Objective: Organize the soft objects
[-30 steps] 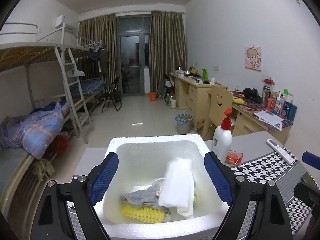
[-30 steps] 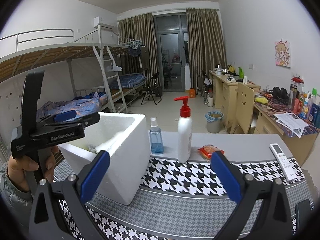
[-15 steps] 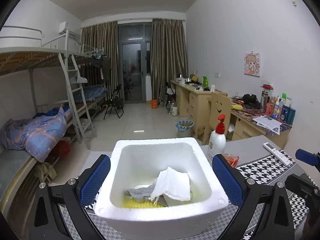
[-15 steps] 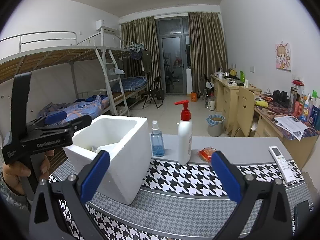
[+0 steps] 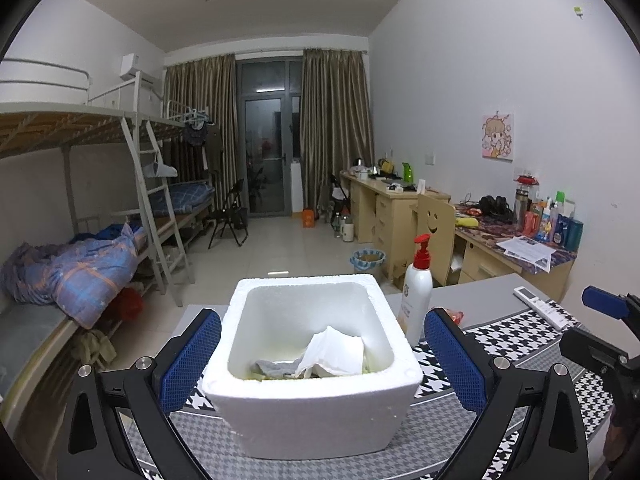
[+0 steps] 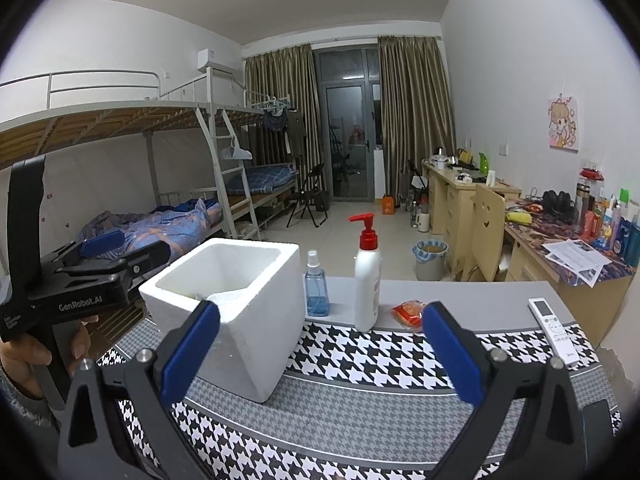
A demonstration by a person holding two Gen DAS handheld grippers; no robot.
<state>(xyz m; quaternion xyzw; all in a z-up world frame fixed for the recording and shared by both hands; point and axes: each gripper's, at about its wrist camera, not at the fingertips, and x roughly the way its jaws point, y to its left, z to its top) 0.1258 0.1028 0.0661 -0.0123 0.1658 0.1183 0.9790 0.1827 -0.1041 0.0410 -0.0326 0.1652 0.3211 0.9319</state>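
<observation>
A white foam box (image 5: 312, 392) stands on the houndstooth cloth; it also shows in the right wrist view (image 6: 248, 320). Inside it lie a white cloth (image 5: 336, 350) and a grey cloth (image 5: 274, 368). My left gripper (image 5: 322, 364) is open and empty, its jaws straddling the near side of the box from a little behind it. My right gripper (image 6: 320, 354) is open and empty, held over the cloth to the right of the box. The left gripper's body (image 6: 80, 280) shows at the left of the right wrist view.
A white pump bottle (image 6: 367, 280), a blue spray bottle (image 6: 317, 286), an orange packet (image 6: 410, 312) and a white remote (image 6: 554, 330) sit on the table (image 6: 460, 300) behind and right of the box. Beds, desks and a bin stand beyond.
My left gripper has drawn back and up from over the box, so the whole box now shows. The white cloth has settled lower in the box. The right gripper has pulled back slightly.
</observation>
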